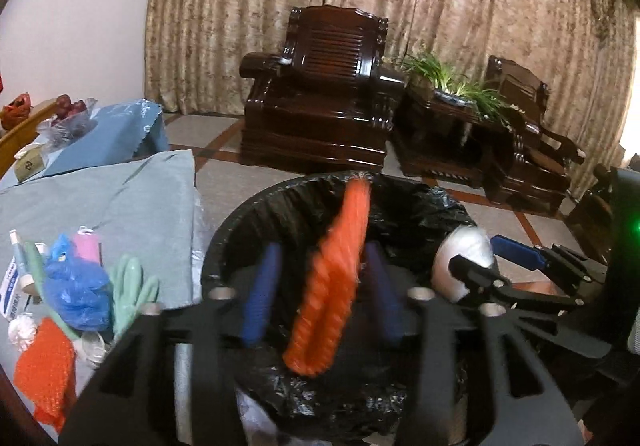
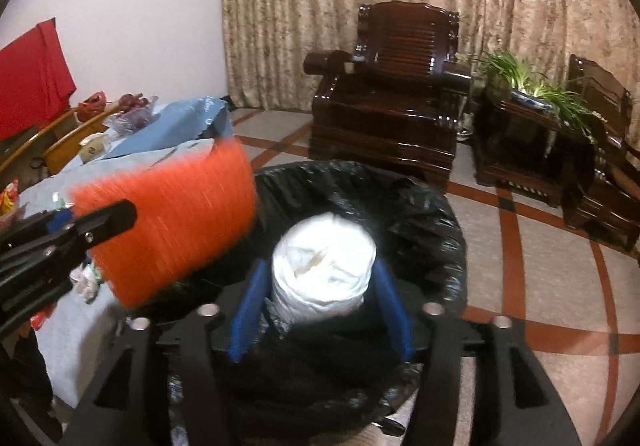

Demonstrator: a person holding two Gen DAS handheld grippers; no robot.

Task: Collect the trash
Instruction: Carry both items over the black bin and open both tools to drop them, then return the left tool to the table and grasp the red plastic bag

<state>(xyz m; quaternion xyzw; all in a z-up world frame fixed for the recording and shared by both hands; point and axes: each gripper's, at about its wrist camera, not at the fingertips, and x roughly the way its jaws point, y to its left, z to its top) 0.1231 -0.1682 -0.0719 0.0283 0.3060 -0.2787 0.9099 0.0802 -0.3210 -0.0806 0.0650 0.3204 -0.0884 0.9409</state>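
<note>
A bin lined with a black bag (image 1: pixel 420 201) (image 2: pixel 424 213) stands below both grippers. My left gripper (image 1: pixel 323 246) is open over the bin's mouth. A blurred orange mesh sleeve (image 1: pixel 332 278) (image 2: pixel 168 221) hangs loose between its blue fingers (image 1: pixel 260 294). My right gripper (image 2: pixel 320 264) is also open over the bin. A crumpled white wad (image 2: pixel 324 270) (image 1: pixel 464 254) sits between its blue pads (image 2: pixel 248 310), and I cannot tell whether they touch it. More trash lies on the table at left: a blue plastic bag (image 1: pixel 76 294), a green glove (image 1: pixel 132 294) and another orange mesh (image 1: pixel 44 374).
The table has a grey-blue cloth (image 1: pixel 132 205) and touches the bin's left side. Bagged fruit (image 1: pixel 68 113) and a small box sit at its far end. Dark wooden armchairs (image 1: pixel 320 97) and a potted plant (image 1: pixel 452 85) stand across the tiled floor by the curtains.
</note>
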